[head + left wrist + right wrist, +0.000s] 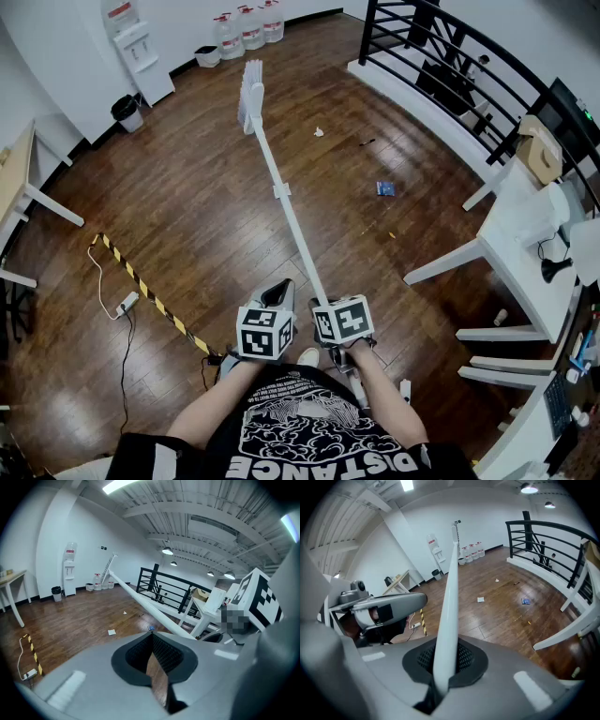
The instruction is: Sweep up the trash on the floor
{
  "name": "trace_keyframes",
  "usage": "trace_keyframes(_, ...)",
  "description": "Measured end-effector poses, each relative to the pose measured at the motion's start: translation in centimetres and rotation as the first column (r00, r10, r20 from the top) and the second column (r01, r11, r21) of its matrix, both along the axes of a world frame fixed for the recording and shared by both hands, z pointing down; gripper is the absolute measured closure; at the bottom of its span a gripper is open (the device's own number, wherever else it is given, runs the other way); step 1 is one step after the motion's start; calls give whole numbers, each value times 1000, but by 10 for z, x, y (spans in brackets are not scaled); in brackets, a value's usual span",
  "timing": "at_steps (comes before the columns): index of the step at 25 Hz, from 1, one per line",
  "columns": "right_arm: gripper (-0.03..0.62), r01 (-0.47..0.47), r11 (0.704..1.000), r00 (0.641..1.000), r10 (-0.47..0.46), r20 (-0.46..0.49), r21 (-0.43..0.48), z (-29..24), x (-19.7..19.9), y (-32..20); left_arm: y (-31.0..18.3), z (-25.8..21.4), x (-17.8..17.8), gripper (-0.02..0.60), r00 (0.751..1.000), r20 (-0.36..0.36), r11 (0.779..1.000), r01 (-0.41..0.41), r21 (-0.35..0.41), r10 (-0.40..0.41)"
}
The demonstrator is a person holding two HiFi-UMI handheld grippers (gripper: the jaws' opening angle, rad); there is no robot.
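A long white broom handle (295, 225) runs from my right gripper (443, 660), which is shut on it, out to the white broom head (250, 94) far ahead. The broom head (107, 569) looks raised off the wooden floor. My left gripper (152, 651) is beside the handle, shut with nothing between its pads. Trash lies ahead on the floor: a crumpled white scrap (319, 132), a blue wrapper (385, 188), a small dark bit (367, 142) and a tiny yellow bit (391, 234). The right gripper view also shows a flat white paper (481, 600).
White tables (525, 244) and a black railing (450, 56) line the right side. A yellow-black cable strip (150, 298) and power strip (127, 302) lie at left. A bin (127, 112) and water bottles (248, 23) stand by the far wall.
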State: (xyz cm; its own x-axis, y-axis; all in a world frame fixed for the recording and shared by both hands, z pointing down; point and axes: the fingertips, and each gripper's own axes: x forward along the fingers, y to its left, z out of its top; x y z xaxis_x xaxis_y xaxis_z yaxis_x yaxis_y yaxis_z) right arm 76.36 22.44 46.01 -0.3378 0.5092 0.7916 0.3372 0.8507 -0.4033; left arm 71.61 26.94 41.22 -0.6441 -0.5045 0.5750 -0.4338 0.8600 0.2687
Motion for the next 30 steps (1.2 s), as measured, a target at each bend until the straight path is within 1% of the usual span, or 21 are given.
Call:
trace_keyframes(4, 594, 12, 1000, 999, -12, -35, 1, 13, -12, -1, -2, 9, -14, 577, 1000, -9, 1000, 9, 11, -9)
trace_keyframes(7, 594, 22, 1000, 997, -21, -74, 18, 26, -28, -3, -2, 19, -36, 577, 1000, -26, 1000, 8, 26, -8)
trace_keyframes(11, 594, 34, 998, 992, -27, -125, 53, 42, -67, 3, 5, 29, -86, 577, 999, -42, 998, 11, 61, -8)
trace_keyframes(16, 594, 44, 996, 981, -27, -194, 82, 51, -116, 18, 19, 30, -153, 577, 998, -59, 996, -4, 93, 9)
trace_keyframes(21, 594, 51, 995, 960, -25, -279, 87, 63, -163, 36, 45, 32, -215, 577, 998, -69, 993, -4, 116, 12)
trace_keyframes(25, 594, 48, 994, 940, -12, -342, 98, 76, -196, 49, 69, 42, -253, 577, 996, -94, 992, 14, 129, -2)
trace_keyframes(30, 594, 46, 996, 907, -9, -420, 77, 96, -231, 61, 92, 55, -294, 577, 993, -119, 991, 28, 131, -12)
